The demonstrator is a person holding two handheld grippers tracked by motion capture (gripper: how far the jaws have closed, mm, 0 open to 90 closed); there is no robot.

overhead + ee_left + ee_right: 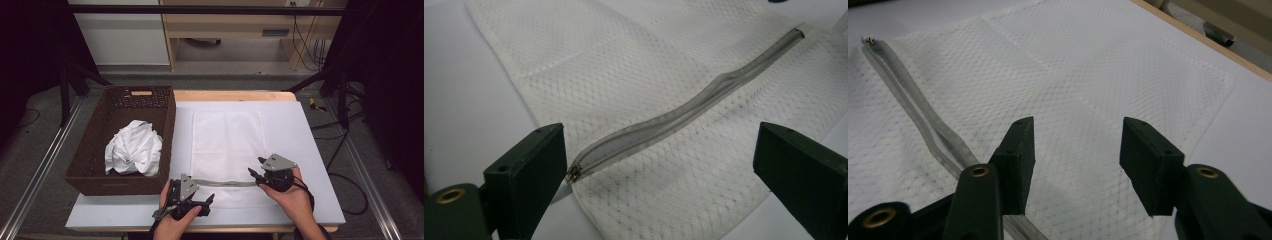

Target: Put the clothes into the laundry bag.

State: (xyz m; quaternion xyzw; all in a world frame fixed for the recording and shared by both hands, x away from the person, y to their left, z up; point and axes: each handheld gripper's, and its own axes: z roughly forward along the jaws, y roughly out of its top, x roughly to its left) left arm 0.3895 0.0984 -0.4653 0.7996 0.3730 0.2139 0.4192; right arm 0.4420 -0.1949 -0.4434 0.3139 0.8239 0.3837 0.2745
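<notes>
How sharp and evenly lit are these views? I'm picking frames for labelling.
High view: bright mat, dark surroundings, soft detail. Left gripper view: zipper sharp, near jaws slightly soft. Right gripper view: mesh bag crisp, far edge blurred; no glare.

Looks like a lab / data-recording rig, not a home. Evidence: black metal frame (200,9) w/ a crossbar well beyond the fingers, dark stand legs (67,82) far out on both sides, alu rails (37,175) along the floor either side of the counter (310,150). Loose cables (350,180) on the grey floor (30,130) out to the side. Behind the frame: light wood furniture (225,25) w/ wires hanging, white cabinet (120,35). Counter is a plain white board on a wood top, staged setup; person's hands hold instrumented tools w/ trailing leads.
</notes>
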